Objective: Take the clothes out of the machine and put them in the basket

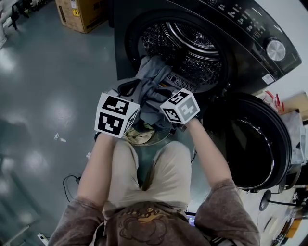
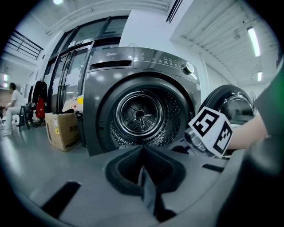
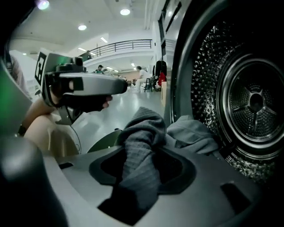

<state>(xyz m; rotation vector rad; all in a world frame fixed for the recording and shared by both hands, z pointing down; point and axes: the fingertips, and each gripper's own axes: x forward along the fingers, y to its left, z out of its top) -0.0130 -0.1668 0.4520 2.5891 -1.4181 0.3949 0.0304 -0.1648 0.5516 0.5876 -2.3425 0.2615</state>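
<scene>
The grey garment (image 1: 150, 77) is half out: top draped over the lip of the drum (image 1: 192, 38), rest hanging twd the grippers. R gripper (image 3: 142, 170) has jaws part-closed, pinching a thick ribbed fold of it. L gripper (image 2: 144, 175) has jaws nearly together on a thin strip of grey cloth, prob. same piece. The basket (image 1: 150, 143) sits at 6 o'clock of the garment, under the hands, w/ patterned clothes (image 1: 139, 133) already in.

Judgement: mid-task. This piece needs pulling clear & dropping. Drum looks empty otherwise, tho its lower front is hidden.

Edges: drum lip at 12, open door (image 1: 255, 139) at 3, close to R forearm. Open floor (image 1: 43, 96) at 9; cardboard box (image 1: 79, 14) well off at 11.
</scene>
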